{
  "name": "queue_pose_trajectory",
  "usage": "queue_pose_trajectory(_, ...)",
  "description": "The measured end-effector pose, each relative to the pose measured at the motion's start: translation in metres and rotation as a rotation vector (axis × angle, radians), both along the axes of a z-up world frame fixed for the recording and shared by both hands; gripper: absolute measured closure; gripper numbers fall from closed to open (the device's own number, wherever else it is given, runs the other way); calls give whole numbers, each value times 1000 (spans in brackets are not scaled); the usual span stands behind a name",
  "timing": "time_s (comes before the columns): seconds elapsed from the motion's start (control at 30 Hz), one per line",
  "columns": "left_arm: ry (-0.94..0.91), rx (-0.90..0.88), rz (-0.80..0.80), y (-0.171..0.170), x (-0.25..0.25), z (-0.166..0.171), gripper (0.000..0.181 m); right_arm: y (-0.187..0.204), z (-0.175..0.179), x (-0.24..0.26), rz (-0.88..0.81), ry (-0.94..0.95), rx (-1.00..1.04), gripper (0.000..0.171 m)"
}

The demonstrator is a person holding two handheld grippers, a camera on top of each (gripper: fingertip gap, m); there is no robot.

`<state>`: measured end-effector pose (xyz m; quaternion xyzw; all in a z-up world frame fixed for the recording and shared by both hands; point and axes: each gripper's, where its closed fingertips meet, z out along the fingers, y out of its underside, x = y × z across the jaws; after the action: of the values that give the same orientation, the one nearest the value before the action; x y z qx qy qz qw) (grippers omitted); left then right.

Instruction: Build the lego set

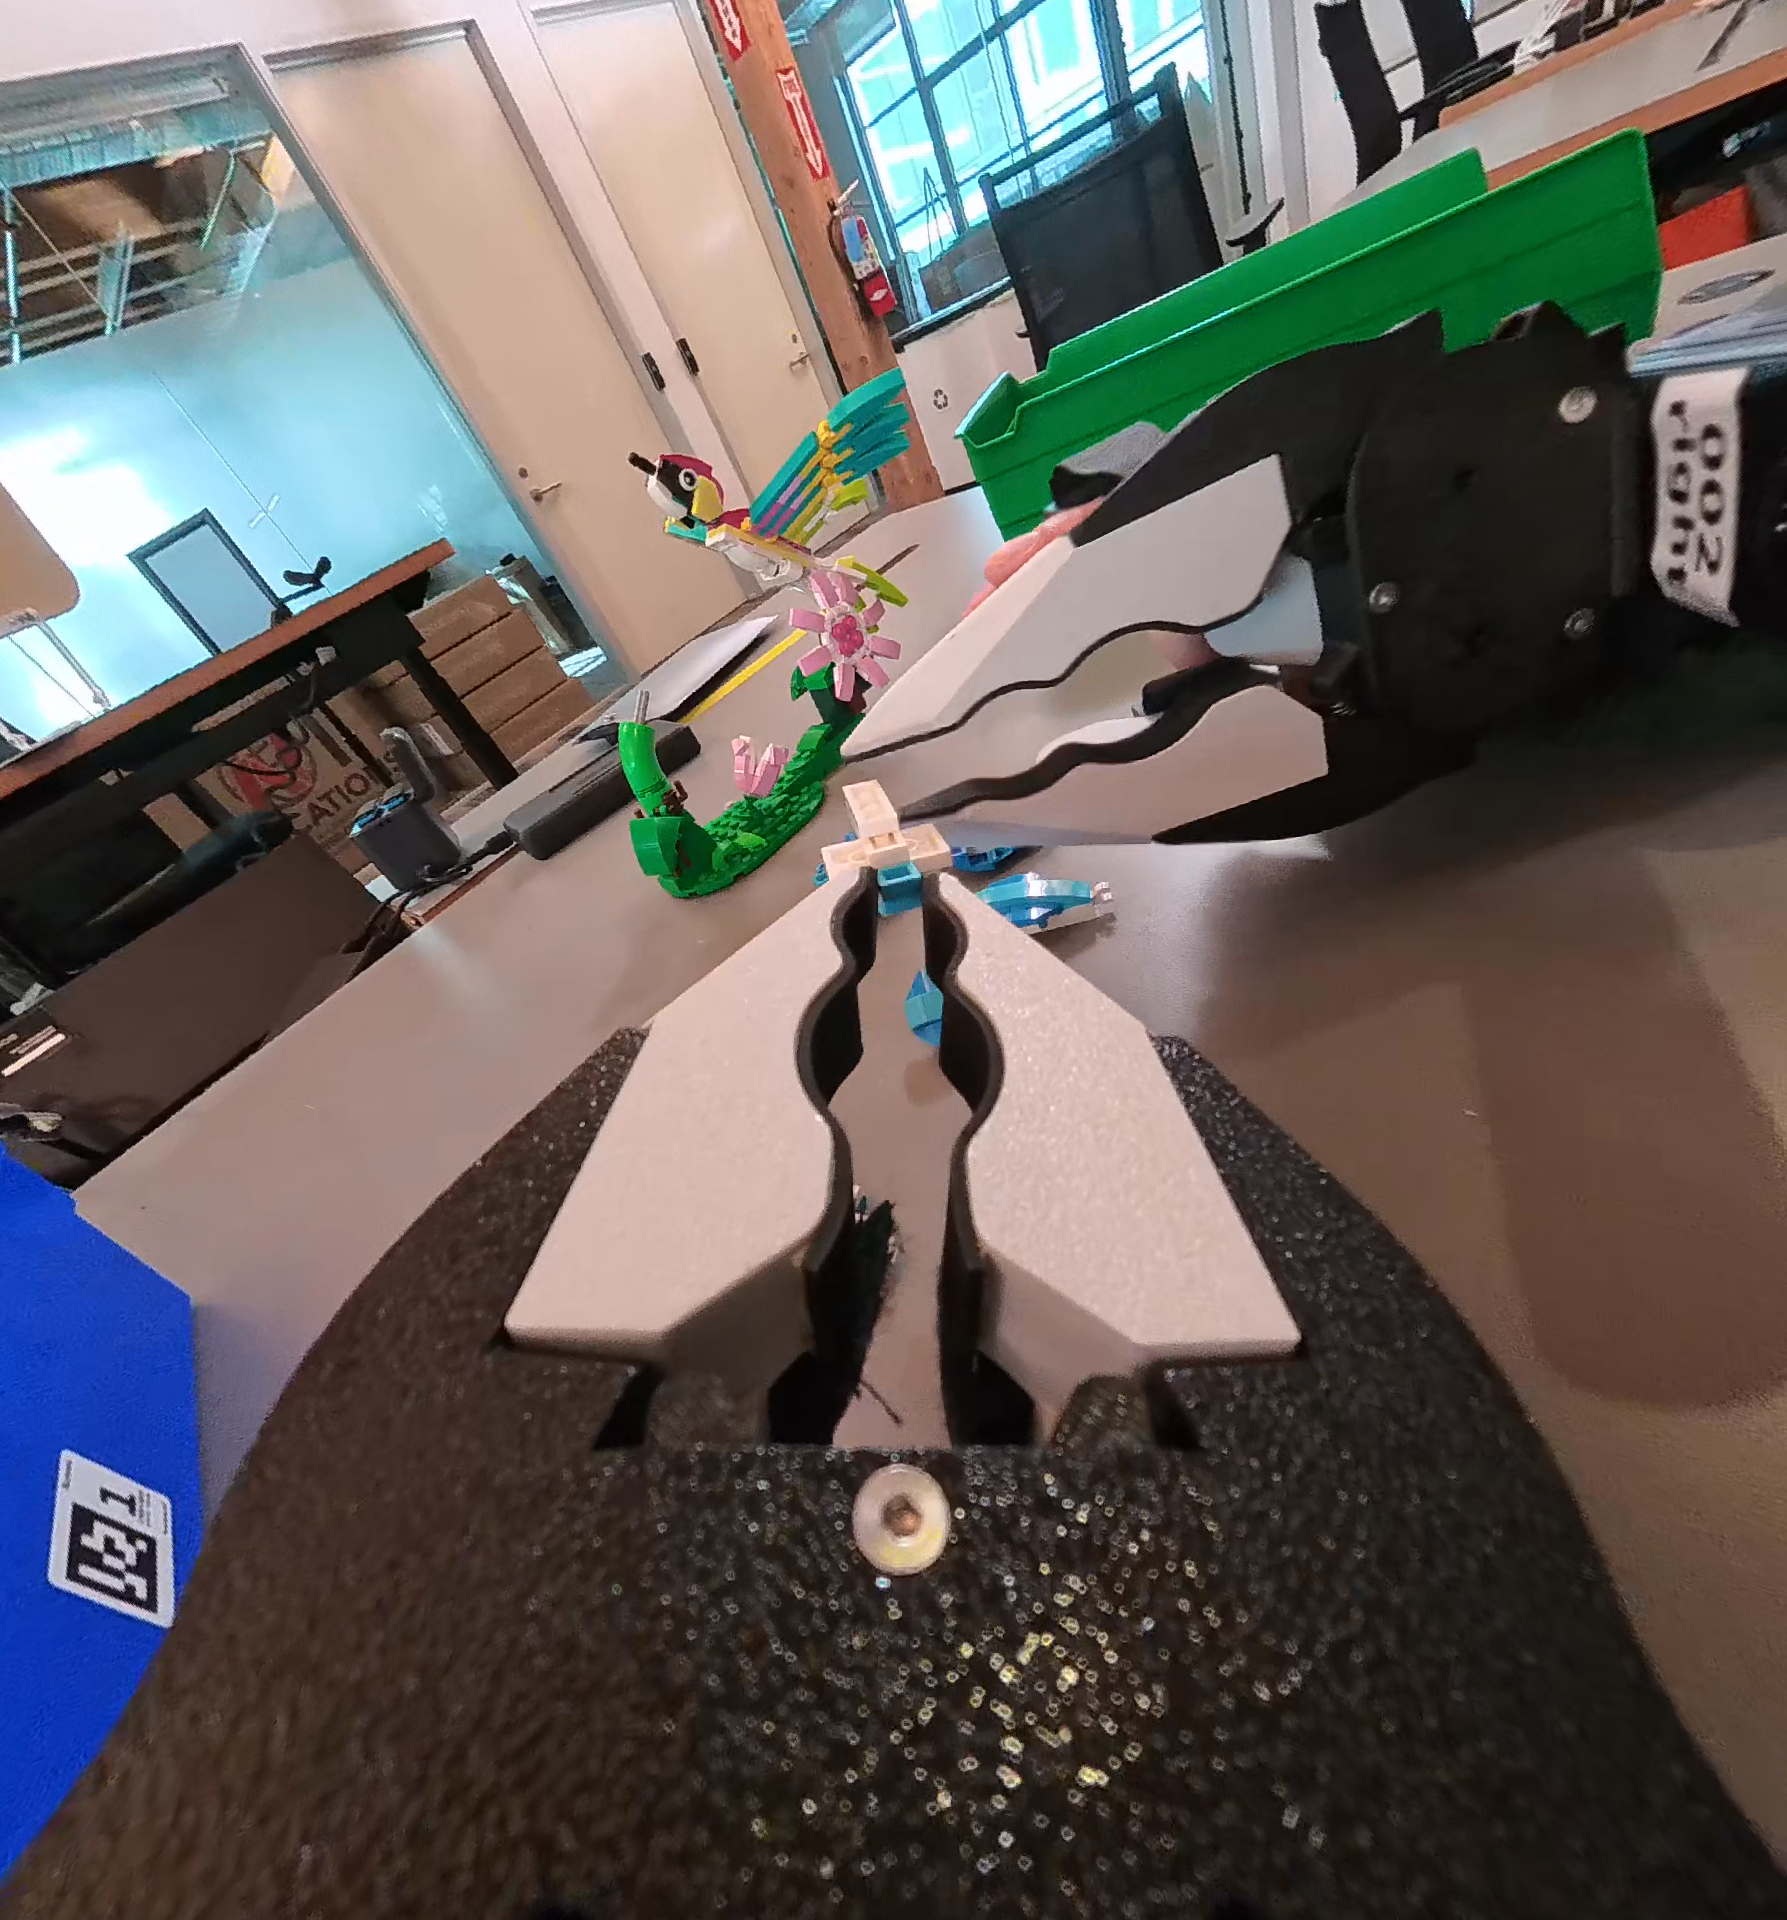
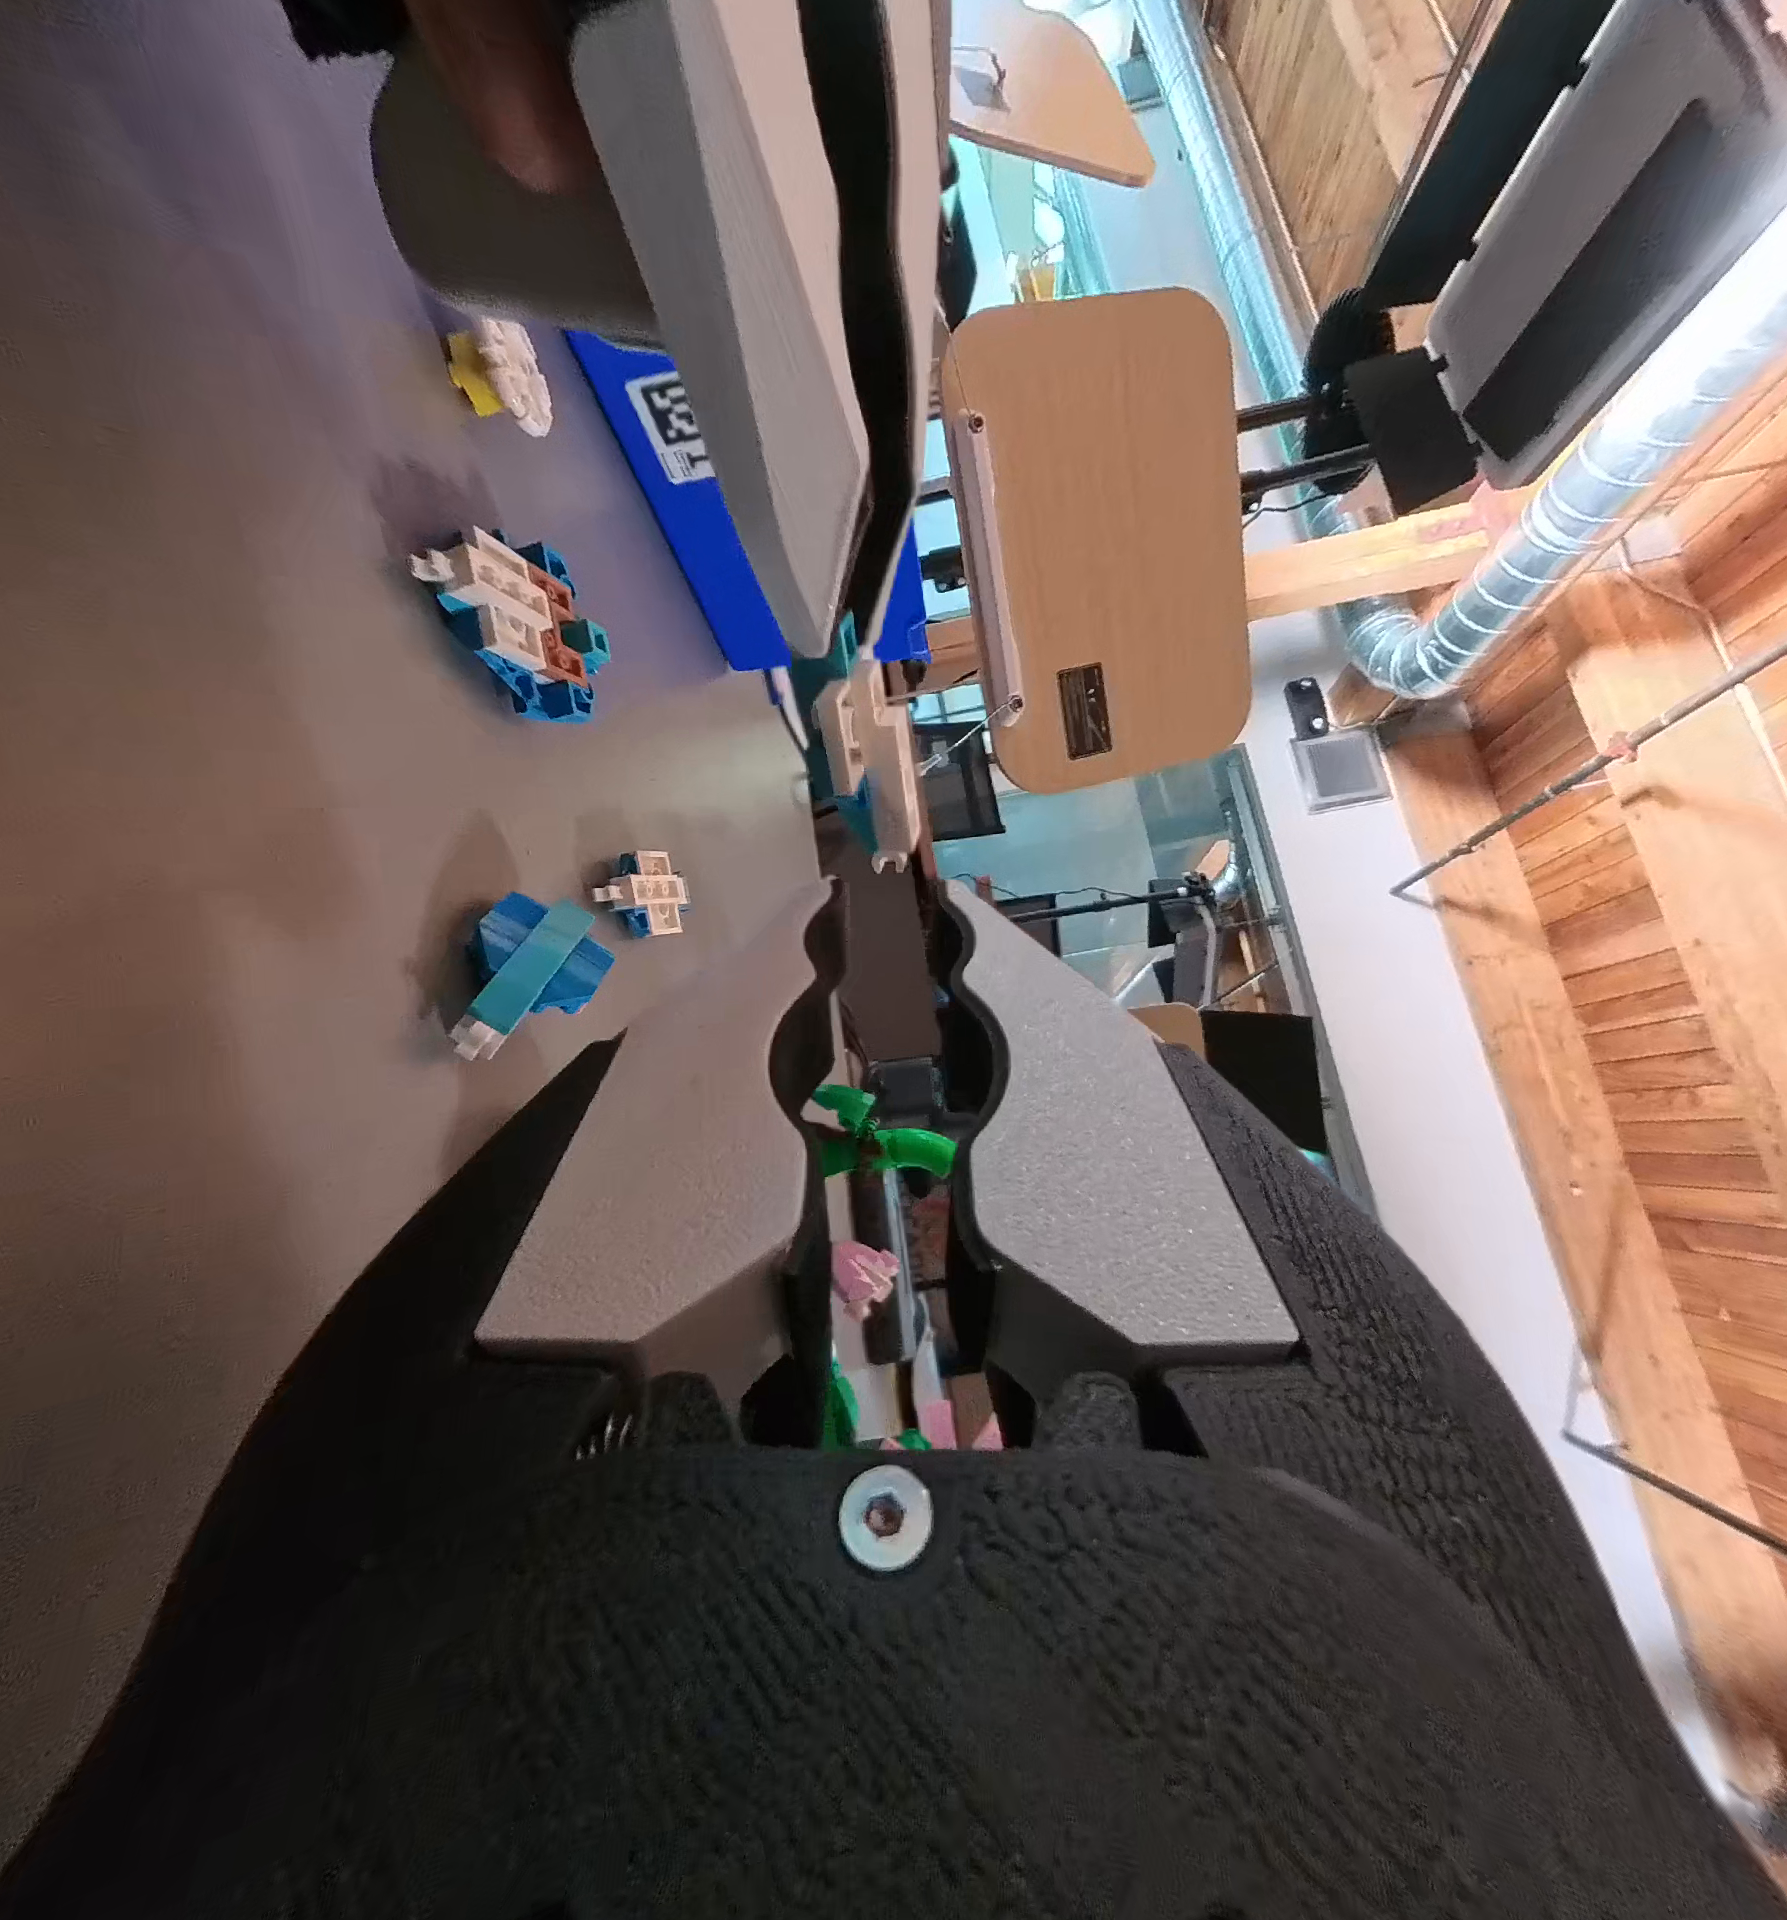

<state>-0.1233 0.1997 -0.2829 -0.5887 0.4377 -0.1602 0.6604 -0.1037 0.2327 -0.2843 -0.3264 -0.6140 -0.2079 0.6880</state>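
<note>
The left tongs (image 1: 897, 902) pinch a small white-and-blue brick piece (image 1: 881, 850), and the right tongs (image 1: 868, 769), tips slightly parted, crowd in from the right with their tips just beside it, leaving almost no gap there. Just behind stand a green brick plant base (image 1: 733, 831) and a brick bird (image 1: 764, 499); loose blue pieces (image 1: 1040, 899) lie just right of the tips. A green tray (image 1: 1315, 301) walls the far side. The bare grey counter (image 1: 1491, 1039) lies open at near right.
</note>
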Motion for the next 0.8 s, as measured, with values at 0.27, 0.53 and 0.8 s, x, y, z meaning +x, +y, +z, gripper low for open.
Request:
queue_pose_trajectory(0.27,9,10,-2,-1,1,-1,177,0,3,1,-5,6,22,162)
queue_pose_trajectory(0.53,18,15,-5,-1,2,-1,177,0,3,1,-5,-2,27,163)
queue_pose_trajectory(0.8,0,23,4,-1,0,1,177,0,2,1,-5,-7,29,163)
